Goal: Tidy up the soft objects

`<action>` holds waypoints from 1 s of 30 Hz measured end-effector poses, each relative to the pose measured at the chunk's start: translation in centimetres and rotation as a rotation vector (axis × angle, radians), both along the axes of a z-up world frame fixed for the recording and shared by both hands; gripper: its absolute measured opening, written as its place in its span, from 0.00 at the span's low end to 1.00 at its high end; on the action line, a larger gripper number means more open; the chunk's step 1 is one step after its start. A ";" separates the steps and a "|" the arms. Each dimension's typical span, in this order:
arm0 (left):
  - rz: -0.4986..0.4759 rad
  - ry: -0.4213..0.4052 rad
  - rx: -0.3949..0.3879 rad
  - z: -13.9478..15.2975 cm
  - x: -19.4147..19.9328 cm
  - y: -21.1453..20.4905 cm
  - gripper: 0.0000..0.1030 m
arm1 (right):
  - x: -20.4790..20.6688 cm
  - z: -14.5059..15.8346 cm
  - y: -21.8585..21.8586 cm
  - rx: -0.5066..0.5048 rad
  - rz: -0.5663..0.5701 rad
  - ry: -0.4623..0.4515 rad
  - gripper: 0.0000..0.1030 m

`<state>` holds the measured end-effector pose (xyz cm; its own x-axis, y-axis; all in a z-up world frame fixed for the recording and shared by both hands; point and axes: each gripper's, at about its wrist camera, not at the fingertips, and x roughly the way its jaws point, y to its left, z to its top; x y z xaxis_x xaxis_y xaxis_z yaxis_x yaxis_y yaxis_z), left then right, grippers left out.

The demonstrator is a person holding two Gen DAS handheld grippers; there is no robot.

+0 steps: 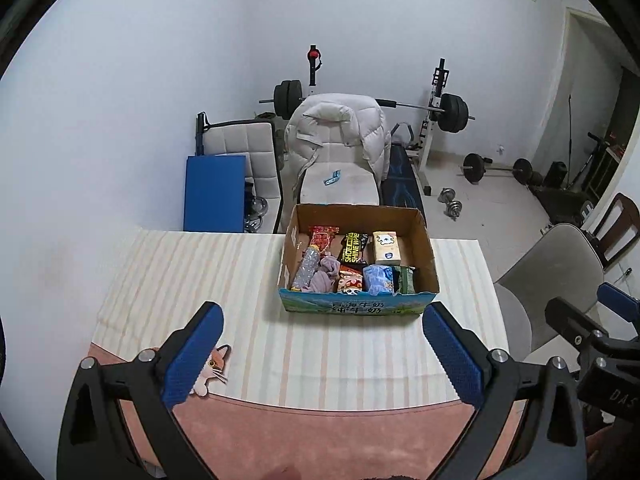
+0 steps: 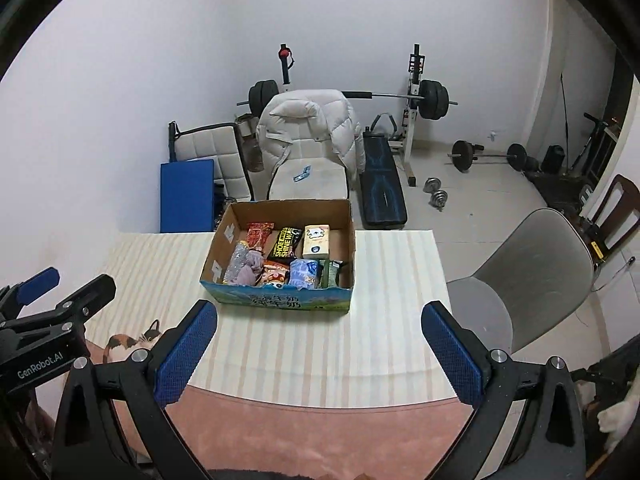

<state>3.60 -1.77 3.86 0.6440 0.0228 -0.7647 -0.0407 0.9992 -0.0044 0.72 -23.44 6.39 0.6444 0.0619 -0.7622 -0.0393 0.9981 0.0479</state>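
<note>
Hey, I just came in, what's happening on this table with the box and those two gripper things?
A person holds two handheld grippers above a striped table, and neither is touching anything. The left gripper and right gripper both have their jaws wide open and empty. Ahead sits an open cardboard box packed with snack packets, a crumpled plastic bottle, a purple cloth and a tissue pack. A small cat toy lies on the table near the left gripper.

We are seeing both tongs, left tongs (image 1: 322, 354) and right tongs (image 2: 318, 350), wearing black frames, blue textured pads (image 2: 186, 354), silver screws and white "GenRobot.AI" lettering.
</note>
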 end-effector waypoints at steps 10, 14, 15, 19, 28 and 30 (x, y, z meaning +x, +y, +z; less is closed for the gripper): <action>0.020 -0.028 0.018 0.0 0.3 -0.2 1.00 | 1.3 0.3 -0.4 -0.026 -0.019 -0.013 1.00; 0.030 -0.029 0.023 -0.1 0.7 -0.1 1.00 | 1.6 0.6 -0.1 -0.033 -0.012 -0.020 1.00; 0.032 -0.029 0.023 -0.1 0.6 0.0 1.00 | 1.6 0.7 0.0 -0.034 -0.009 -0.022 1.00; 0.035 -0.029 0.024 -0.1 0.6 0.2 1.00 | 1.7 1.0 0.4 -0.042 -0.002 -0.030 1.00; 0.034 -0.046 0.017 0.7 0.4 0.5 1.00 | 1.7 1.3 0.8 -0.048 0.004 -0.041 1.00; 0.032 -0.043 0.015 0.7 0.4 0.6 1.00 | 1.7 1.5 0.9 -0.050 0.007 -0.044 1.00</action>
<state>3.99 -1.20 4.52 0.6753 0.0554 -0.7355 -0.0729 0.9973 0.0082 2.40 -22.52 7.87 0.6771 0.0295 -0.7353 -0.0473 0.9989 -0.0035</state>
